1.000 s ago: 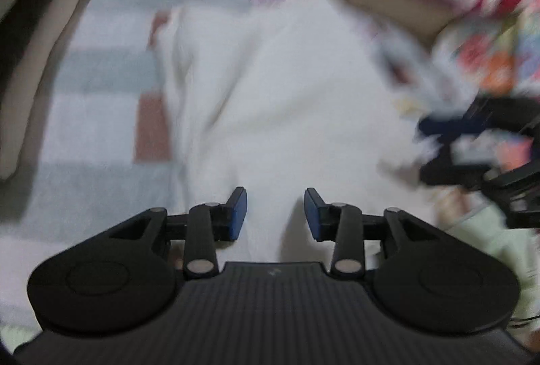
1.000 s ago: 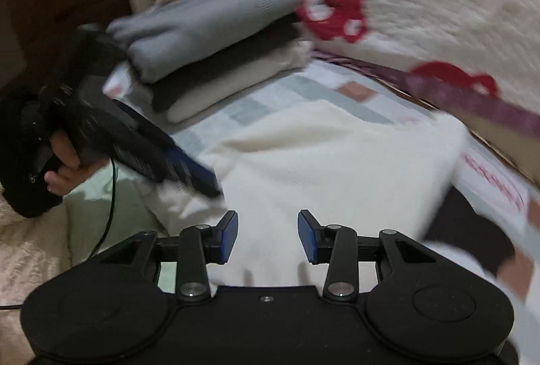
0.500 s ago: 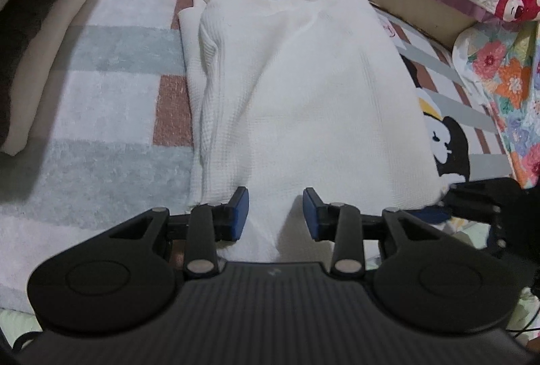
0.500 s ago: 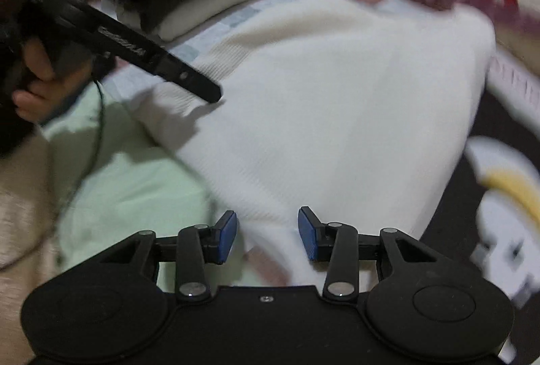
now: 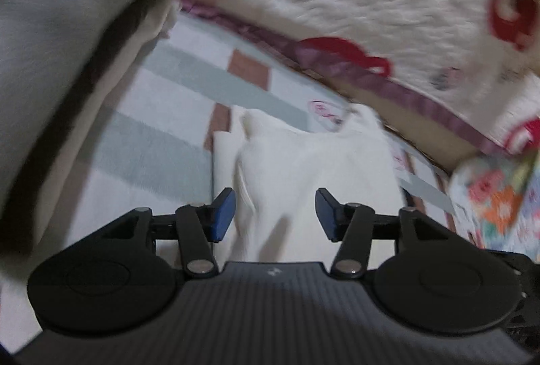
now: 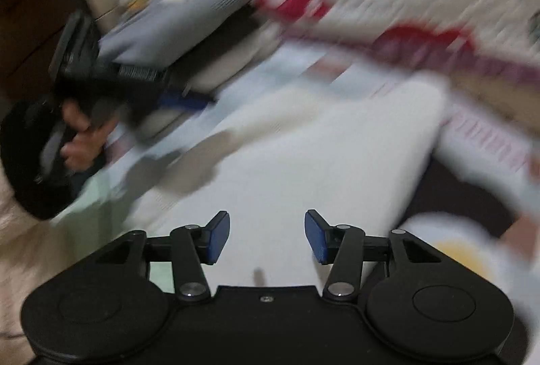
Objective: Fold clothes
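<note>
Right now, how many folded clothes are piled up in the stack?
3, though blur may hide more: a grey one on top, a dark one under it, a cream one at the bottom, beside the white garment.

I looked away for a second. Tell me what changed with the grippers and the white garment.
Both the left gripper and the right gripper have just been opening, pads clear of cloth. Both views swung, now blurred. The folded white garment lies flat as before; the stack of folded clothes stayed put.
</note>
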The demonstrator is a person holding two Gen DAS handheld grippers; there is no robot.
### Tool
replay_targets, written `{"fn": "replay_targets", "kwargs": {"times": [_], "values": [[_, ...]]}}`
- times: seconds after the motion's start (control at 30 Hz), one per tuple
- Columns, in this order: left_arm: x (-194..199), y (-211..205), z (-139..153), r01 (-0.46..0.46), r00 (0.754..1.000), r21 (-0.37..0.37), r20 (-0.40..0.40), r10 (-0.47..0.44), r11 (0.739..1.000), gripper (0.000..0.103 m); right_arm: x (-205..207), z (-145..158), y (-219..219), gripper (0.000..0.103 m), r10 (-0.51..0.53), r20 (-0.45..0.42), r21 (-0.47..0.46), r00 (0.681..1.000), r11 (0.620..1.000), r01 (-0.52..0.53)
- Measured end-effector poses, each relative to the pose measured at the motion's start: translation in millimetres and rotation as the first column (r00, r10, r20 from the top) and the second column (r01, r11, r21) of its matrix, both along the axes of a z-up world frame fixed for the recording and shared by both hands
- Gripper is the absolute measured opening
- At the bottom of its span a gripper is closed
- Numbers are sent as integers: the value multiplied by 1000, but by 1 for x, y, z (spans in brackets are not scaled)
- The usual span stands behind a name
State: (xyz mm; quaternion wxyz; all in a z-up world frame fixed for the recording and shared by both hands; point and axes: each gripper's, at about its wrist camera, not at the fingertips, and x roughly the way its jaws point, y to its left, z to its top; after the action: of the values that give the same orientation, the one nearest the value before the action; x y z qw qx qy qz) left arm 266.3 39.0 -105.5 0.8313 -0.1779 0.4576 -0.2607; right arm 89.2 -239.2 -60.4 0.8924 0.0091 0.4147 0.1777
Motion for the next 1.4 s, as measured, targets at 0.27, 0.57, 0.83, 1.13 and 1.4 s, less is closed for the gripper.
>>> {"fn": "replay_targets", "kwargs": {"times": [0.27,0.57,0.83,1.13,1.4], "values": [[36,-35,-26,-5,1000,37,15,5,999,41,31,-17,-25,55,-33,99,-227,995,972,55],[17,-43,-30,62,990,156,119,-81,986,56,28,-37,-74,55,-165,-3,-60,986,985,164],[0,-58,-15,116,938,235,293,-184,965,14,43,-53,-85,55,-281,-111,230,953,926,299],[18,-49,-33,45,939,281,316,-137,959,5,39,-67,-75,57,-306,-90,166,948,934,317],[21,-51,-22,-81,925,375,374,-70,923,1,41,-69,-73,61,-324,-99,121,941,935,334]]}}
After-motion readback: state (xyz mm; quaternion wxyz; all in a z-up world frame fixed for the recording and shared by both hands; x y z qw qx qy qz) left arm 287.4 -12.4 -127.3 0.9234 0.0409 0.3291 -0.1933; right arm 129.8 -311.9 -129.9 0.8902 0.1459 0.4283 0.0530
